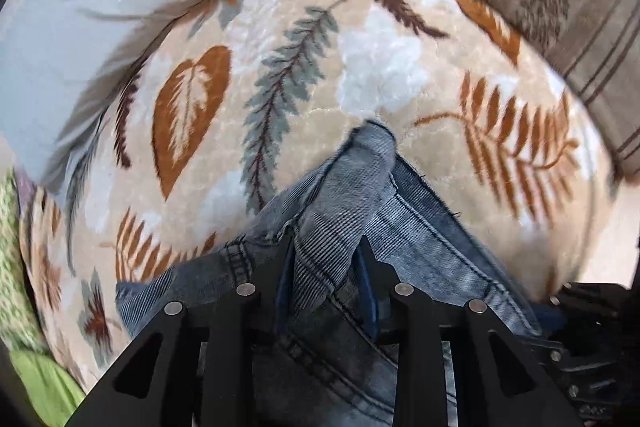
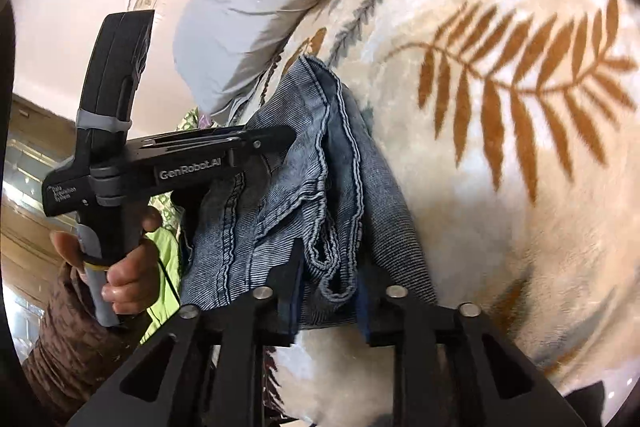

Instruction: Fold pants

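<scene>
Both grippers clamped on the jeans [image 2: 304,163]: right gripper [image 2: 328,291] pinches bunched hem/edge layers, left gripper [image 1: 324,259] pinches a denim fold. Pants hang lifted in several layers, just above the leaf-print blanket [image 1: 360,67] on the bed. Looks mid-fold, approx halfway (layers stacked but loose, edges not aligned). Left to do: lay down, square up, final fold. Grey pillow [image 2: 256,7] further back.

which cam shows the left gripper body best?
Right wrist view: the whole left gripper shows side-on, handle in the hand, biting the jeans. Left wrist view shows only its own fingers clamping denim.
</scene>
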Available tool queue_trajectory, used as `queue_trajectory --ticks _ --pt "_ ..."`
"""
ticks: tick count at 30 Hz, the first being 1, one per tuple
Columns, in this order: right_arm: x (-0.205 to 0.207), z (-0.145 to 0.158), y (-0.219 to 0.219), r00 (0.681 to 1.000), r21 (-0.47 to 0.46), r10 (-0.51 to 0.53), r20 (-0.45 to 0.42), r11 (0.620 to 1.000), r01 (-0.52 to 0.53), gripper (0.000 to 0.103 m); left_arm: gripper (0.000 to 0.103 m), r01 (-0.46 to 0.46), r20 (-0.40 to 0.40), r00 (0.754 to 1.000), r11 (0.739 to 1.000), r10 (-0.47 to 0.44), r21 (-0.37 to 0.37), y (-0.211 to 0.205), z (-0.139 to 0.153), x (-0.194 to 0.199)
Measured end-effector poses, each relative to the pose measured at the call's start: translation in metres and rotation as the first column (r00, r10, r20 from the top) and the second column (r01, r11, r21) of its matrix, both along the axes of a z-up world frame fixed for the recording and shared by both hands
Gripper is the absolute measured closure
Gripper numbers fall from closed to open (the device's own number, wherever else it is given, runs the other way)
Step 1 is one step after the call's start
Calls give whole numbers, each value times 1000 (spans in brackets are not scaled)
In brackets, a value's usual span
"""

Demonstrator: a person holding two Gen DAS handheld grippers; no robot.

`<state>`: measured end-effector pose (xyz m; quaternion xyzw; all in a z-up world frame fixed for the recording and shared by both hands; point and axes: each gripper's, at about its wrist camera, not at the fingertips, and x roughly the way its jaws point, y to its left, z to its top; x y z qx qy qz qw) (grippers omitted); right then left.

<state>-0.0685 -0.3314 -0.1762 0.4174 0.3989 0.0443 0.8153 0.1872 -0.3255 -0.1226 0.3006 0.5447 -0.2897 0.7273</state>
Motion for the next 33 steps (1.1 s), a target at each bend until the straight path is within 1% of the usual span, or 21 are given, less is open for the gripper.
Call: queue_trajectory --ticks 1,3,5,6,7,8,10,11,14,15,16,17,18,19,20,21,24,27,29,31,33 --pt "-1 5 -3 1000 -5 -10 5 1000 10 65 74 -25 -23 999 999 24 -30 7 11 3" --pt "-4 16 -11 998 -16 -52 32 999 52 60 72 -96 -73 993 989 89 -111 32 38 13" --pt "-2 22 -21 995 -20 -86 53 996 87 56 65 -185 -76 982 967 174 -173 68 61 22" --pt "5 26 -26 994 -19 -95 55 995 96 53 52 -225 -70 974 955 215 -194 85 67 24" --pt "14 29 -28 994 -19 -94 56 995 95 52 42 -286 -62 958 934 279 -215 109 70 26" --pt "26 32 -29 995 -24 -78 59 997 79 51 41 -332 -63 943 915 326 -230 128 71 25" --pt "47 33 -29 997 -46 -51 56 997 54 47 43 -437 -120 899 866 421 -244 167 57 25" --pt "61 31 -28 998 -59 -42 46 997 45 47 43 -502 -192 864 829 466 -246 188 43 26" --pt "86 25 -27 999 -54 -31 15 998 32 45 43 -612 -357 778 753 517 -243 220 9 25" --pt "97 20 -25 1000 -63 -26 -10 998 25 44 43 -628 -384 762 740 522 -241 224 0 28" --pt "103 15 -23 999 -76 -25 -29 997 22 44 43 -637 -400 753 733 523 -239 226 -6 28" --pt "108 11 -21 999 -82 -20 -38 997 17 44 43 -637 -403 751 734 523 -235 226 -10 29" --pt "110 10 -18 1000 -79 -7 -30 997 4 57 43 -629 -393 758 743 521 -229 223 -11 28" --pt "115 10 -18 1000 -82 9 -15 997 -10 81 44 -619 -384 767 750 514 -233 220 -11 28" --pt "116 15 -15 1000 -108 29 -6 994 -29 92 44 -604 -367 782 760 504 -241 215 -8 26" --pt "117 23 -12 998 -137 65 12 989 -63 98 44 -593 -350 792 768 500 -244 210 -6 26" --pt "118 37 -5 993 -240 119 21 964 -110 99 44 -571 -296 812 789 503 -228 195 -10 26" --pt "121 29 -5 989 -313 140 -43 939 -146 99 40 -571 -268 814 794 515 -208 189 -24 19" --pt "121 16 -8 987 -325 138 -81 933 -156 98 37 -572 -250 816 793 522 -212 186 -29 10" --pt "119 5 -11 986 -323 132 -99 933 -157 98 27 -570 -219 820 791 529 -224 187 -34 5" --pt "119 -3 -14 987 -317 124 -104 936 -151 99 24 -574 -217 817 785 534 -232 189 -37 3"
